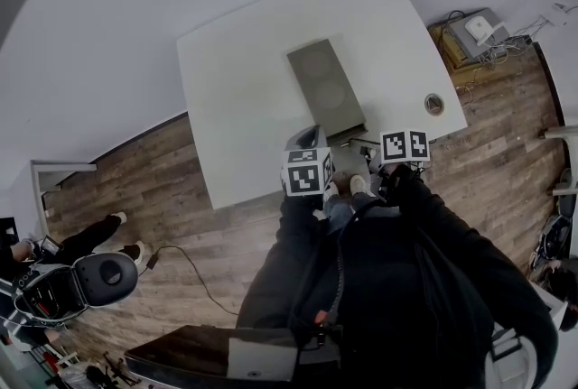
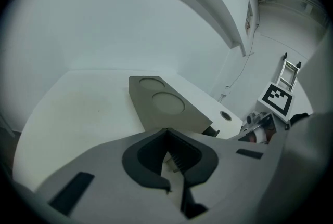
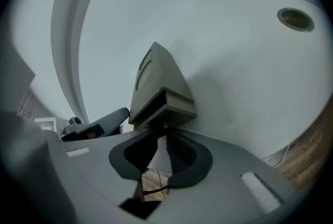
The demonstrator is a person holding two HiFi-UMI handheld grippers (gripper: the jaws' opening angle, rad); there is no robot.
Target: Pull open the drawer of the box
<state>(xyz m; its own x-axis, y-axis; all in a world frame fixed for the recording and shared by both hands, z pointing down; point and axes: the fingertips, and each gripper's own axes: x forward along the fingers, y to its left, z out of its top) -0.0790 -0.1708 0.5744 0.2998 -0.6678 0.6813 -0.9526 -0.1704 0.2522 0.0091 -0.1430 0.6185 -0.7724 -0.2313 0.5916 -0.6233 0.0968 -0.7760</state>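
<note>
Grey box (image 1: pixel 325 87) on white tabletop (image 1: pixel 239 121), drawer (image 3: pixel 176 107) slightly out, right gripper (image 3: pixel 161 135) closed, seemingly pinching its front edge, left gripper (image 2: pixel 167 134) alongside, closed, empty.

White rectangular table (image 1: pixel 244 98) stands on a wood-plank floor (image 1: pixel 181 198). A grey oblong box with two round insets in its top (image 1: pixel 323 82) lies on the table right of centre. Its long axis runs front to back and its near end is close to the table's front edge. A flat drawer (image 3: pixel 174 108) juts from that near end. A round grommet hole (image 1: pixel 434 104) sits in the table's right front corner, well apart from the box. Left gripper (image 2: pixel 167 134) is before the box's near end, left of the right gripper (image 3: pixel 163 129). The right one is directly before the drawer, jaw tips closed on its front lip. A black swivel chair (image 1: pixel 107 274) is on the floor, far left of the table.
</note>
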